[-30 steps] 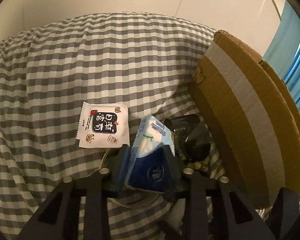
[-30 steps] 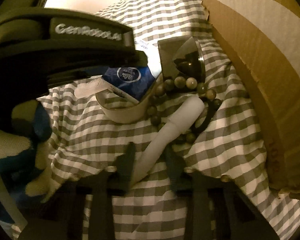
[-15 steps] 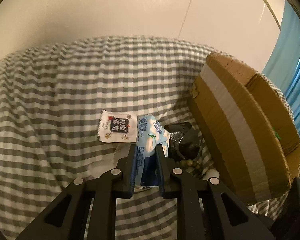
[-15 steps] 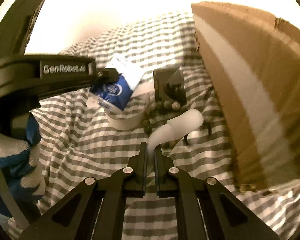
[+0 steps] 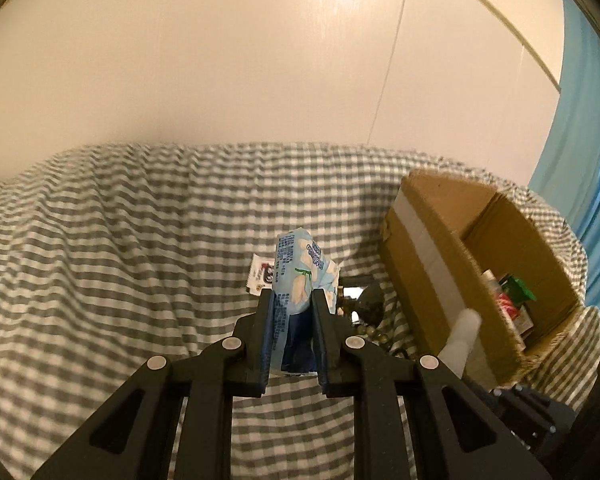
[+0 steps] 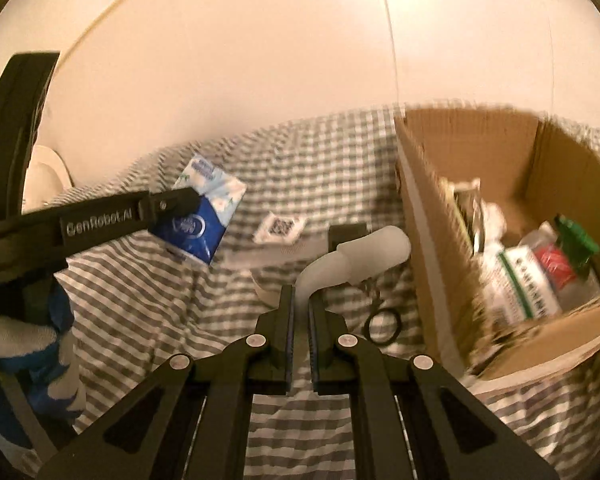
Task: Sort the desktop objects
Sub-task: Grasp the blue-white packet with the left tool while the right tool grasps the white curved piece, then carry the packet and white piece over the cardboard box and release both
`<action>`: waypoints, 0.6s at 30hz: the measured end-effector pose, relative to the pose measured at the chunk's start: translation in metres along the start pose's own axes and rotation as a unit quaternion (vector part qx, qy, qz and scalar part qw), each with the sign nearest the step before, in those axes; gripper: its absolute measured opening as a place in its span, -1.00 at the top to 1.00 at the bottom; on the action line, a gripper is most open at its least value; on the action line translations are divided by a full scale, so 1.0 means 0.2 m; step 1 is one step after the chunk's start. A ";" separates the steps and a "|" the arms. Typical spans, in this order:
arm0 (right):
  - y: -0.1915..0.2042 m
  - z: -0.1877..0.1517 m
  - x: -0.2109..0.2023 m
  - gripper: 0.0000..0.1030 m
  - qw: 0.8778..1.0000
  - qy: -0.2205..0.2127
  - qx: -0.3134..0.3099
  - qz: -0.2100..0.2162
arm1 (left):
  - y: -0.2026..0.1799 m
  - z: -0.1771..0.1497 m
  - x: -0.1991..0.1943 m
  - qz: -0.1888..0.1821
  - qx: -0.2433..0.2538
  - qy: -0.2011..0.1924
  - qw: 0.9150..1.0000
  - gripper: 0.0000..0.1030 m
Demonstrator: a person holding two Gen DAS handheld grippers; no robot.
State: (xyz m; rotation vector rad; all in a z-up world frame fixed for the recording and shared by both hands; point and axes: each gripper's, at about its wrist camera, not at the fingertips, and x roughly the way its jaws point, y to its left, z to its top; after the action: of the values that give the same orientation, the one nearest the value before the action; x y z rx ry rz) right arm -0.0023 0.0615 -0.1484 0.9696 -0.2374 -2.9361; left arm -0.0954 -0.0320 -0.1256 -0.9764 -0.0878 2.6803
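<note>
My left gripper (image 5: 292, 300) is shut on a blue and white tissue pack (image 5: 300, 276) and holds it above the checked cloth; the pack also shows in the right wrist view (image 6: 204, 220). My right gripper (image 6: 300, 296) is shut on a bent white tube (image 6: 360, 256), lifted off the cloth; the tube also shows in the left wrist view (image 5: 462, 336). An open cardboard box (image 6: 428, 216) with several items inside stands at the right, also visible in the left wrist view (image 5: 432, 248).
A small white sachet (image 6: 280, 228) lies on the checked cloth (image 5: 120, 260). A tape roll (image 6: 266, 288), a dark object (image 5: 370, 300), a bead string (image 5: 374, 332) and a black ring (image 6: 382, 326) lie beside the box. A wall is behind.
Both grippers have risen from the cloth, the left with the tissue pack and the right with the white tube. The box's inside has come into view.
</note>
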 end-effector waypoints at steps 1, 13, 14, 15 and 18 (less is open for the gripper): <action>0.00 0.01 -0.04 0.90 1.000 -0.007 -0.003 0.002 | -0.01 0.00 -0.04 0.003 0.001 -0.008 1.000 0.67; 0.05 0.17 -0.49 0.90 0.992 -0.114 -0.052 0.004 | -0.08 0.04 -0.48 0.018 -0.012 -0.102 0.995 0.67; 0.05 0.18 -0.52 0.90 0.991 -0.121 -0.054 0.003 | -0.10 0.05 -0.51 0.017 -0.010 -0.108 0.994 0.67; 0.04 0.19 -0.55 0.90 0.990 -0.127 -0.054 0.004 | -0.12 0.06 -0.53 0.017 -0.008 -0.115 0.993 0.67; 0.01 0.23 -0.64 0.90 0.988 -0.143 -0.052 0.004 | -0.18 0.09 -0.61 0.013 -0.001 -0.132 0.991 0.67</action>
State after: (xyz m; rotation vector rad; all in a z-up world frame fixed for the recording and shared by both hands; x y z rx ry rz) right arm 0.0731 0.0760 -0.0371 0.5310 -0.0929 -3.0364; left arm -0.0093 -0.0312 -0.0303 -0.6220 -0.1341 2.8187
